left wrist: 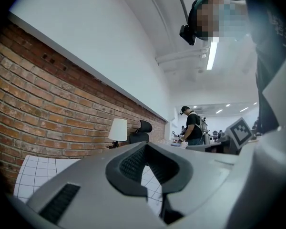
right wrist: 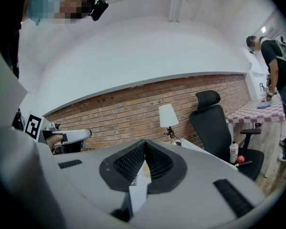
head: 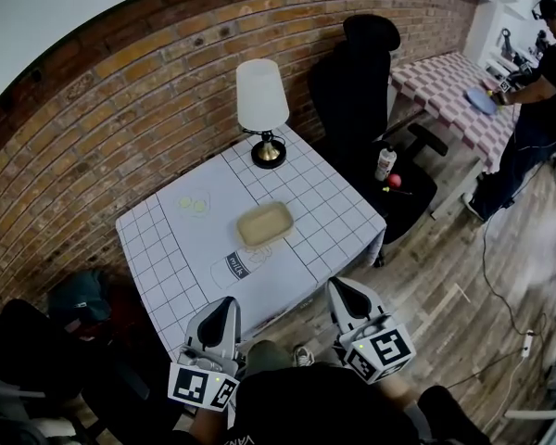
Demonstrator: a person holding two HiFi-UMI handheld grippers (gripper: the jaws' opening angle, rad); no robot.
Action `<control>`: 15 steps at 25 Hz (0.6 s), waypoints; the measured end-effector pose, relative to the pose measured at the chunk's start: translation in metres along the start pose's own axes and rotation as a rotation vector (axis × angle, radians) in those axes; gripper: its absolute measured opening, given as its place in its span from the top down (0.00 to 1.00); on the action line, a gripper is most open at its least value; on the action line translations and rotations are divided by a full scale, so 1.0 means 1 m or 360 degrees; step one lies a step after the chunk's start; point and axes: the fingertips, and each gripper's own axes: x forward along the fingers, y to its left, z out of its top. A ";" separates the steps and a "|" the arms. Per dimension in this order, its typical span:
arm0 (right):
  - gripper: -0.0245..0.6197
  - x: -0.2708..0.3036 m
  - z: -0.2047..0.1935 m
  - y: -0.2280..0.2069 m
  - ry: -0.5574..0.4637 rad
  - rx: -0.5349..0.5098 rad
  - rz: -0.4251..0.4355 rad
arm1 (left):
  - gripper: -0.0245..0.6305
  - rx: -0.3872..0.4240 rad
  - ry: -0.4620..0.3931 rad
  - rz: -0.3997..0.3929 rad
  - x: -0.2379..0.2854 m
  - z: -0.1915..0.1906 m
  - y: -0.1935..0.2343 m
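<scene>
**Both grippers closed and empty, short of the table**

The table [head: 157,239], under a white cloth ruled in squares, lies ahead of the left gripper [head: 230,302] and the right gripper [head: 338,286]. Its near edge sits just beyond their tips, and neither touches it. A black office chair [head: 357,77] stands ahead and to the right of the right gripper, well apart from it, against the brick wall [head: 120,91]. On its seat are a small bottle [head: 385,163] and a red ball [head: 393,181].

A lamp [head: 262,100] with a white shade stands at the table's far edge, ahead of the gap between the two grippers. Nearer, at mid-table, a shallow tan dish [head: 264,223] lies ahead between them and looks empty. On the near side of the dish, ahead of the left gripper and closest to it, is a pale bottle shape [head: 238,265] marked "milk", lying flat. Whether it is a real thing or a print on the cloth I cannot tell. Some green slices [head: 195,204] lie further off, beyond and left of the dish.

In the left gripper view the jaw tips meet with nothing between them, and only cloth shows through the hollow behind the tips. The right gripper view shows the same: tips together, nothing held.

Judged from how things lie, the work is at its very start. Nothing is gripped or touched, and all the handling is left to do.
</scene>
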 end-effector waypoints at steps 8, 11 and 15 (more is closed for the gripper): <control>0.96 0.029 -0.006 -0.006 0.0037 0.0019 -0.0031 | 0.95 -0.0011 0.0080 -0.0011 0.014 -0.013 0.027; 0.96 0.040 -0.005 -0.007 0.0056 0.0022 -0.0067 | 0.95 -0.0009 0.0109 -0.0038 0.024 -0.013 0.039; 0.96 0.060 -0.003 -0.008 0.0065 0.0029 -0.0114 | 0.95 -0.0020 0.0137 -0.0092 0.038 -0.011 0.057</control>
